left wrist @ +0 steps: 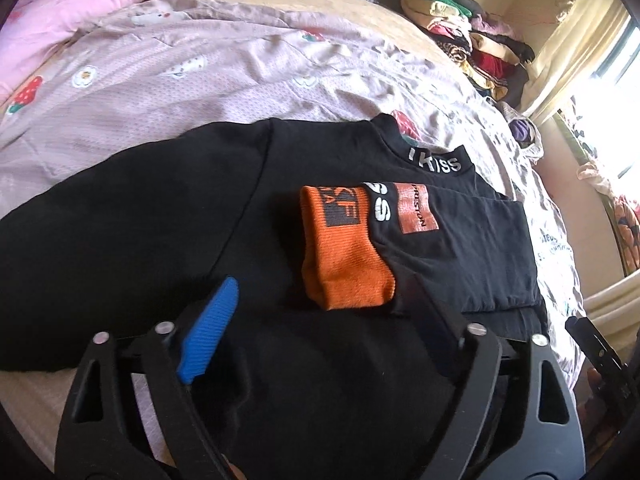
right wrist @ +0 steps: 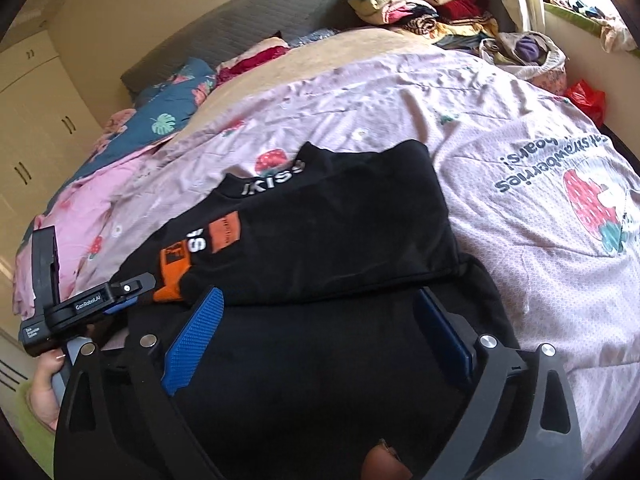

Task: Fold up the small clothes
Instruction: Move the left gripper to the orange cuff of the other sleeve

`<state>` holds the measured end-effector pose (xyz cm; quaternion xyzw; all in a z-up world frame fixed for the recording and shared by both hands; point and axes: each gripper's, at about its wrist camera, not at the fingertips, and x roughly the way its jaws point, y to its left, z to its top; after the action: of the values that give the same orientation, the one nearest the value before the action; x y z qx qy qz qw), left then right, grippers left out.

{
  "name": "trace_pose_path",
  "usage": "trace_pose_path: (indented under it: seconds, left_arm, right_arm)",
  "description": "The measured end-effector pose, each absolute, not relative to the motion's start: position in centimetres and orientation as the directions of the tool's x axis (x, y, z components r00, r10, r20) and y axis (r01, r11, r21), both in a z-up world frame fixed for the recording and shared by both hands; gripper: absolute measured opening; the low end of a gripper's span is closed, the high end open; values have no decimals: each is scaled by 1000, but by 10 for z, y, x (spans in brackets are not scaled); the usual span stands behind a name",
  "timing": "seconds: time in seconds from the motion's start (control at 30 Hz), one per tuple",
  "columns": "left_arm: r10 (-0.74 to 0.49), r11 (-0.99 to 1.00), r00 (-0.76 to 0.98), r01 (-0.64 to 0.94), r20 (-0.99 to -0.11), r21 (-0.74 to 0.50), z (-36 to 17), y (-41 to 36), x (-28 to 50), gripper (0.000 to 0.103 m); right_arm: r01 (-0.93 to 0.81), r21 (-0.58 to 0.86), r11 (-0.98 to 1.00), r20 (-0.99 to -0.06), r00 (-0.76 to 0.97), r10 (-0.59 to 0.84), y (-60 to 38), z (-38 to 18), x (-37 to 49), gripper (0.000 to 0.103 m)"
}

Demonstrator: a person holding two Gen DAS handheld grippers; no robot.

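Black sweatshirt (left wrist: 140, 220) lies on the bed, spread over a pink strawberry-print sheet (left wrist: 180, 80), collar with white "KISS" lettering (left wrist: 436, 160) pointing toward the far side. One sleeve is folded in across the chest: its orange cuff (left wrist: 340, 248) rests on the body, next to an orange patch (left wrist: 416, 208) and more white letters. In the right wrist view the right-hand side of the garment is folded over too, forming a flat black panel (right wrist: 340, 232) on top of the body; hem end lies nearest the cameras.

Left tongs (left wrist: 324, 316): apart, wide. Blue pad (left wrist: 208, 332) visible on one finger, the other finger is dark against the cloth. Nothing clamped; black fabric lies beneath the gap, pads not pressing on it. Tips sit near the orange cuff.

Right tongs (right wrist: 320, 328): apart, wide, both blue pads (right wrist: 196, 332) visible, only loose black fabric below them, nothing gripped.

Right wrist view also catches the left tool from the side at lower left, with a hand (right wrist: 44, 392) on its handle.

Background: pile of folded clothes (right wrist: 420, 4) at the far corner of the bed, dark blue leaf-print bedding (right wrist: 168, 112) and grey headboard (right wrist: 260, 16), cream wardrobe doors (right wrist: 36, 120) on the left, bright window on the right.
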<state>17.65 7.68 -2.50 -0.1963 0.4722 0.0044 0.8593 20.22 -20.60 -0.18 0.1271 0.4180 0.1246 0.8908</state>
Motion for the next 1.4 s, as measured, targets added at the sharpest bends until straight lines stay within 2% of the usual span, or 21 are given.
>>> trace_pose_path:
  seconds: [0.07,0.17,0.67,1.4]
  left_arm:
    - [-186,916,556,-199,-810,-347,-24,80,174,84]
    - [-163,919,560,-213,-812,-332,-21,83,167,93]
    - [-67,906,570,-309,-819,-290,-16,126,127,93]
    - [2,812,575,-478,-818,-334,-37,193,61,93]
  right_arm:
    - [-124,325,937,-710,623,329,-200,1,199,98]
    - [-139,319,937,-707,623,333,-193,5,195,98]
    - [-269,276,923,-689,614,385,-132,25,176,98]
    - [-471,168,866,-720,541,434,-28,20,155,98]
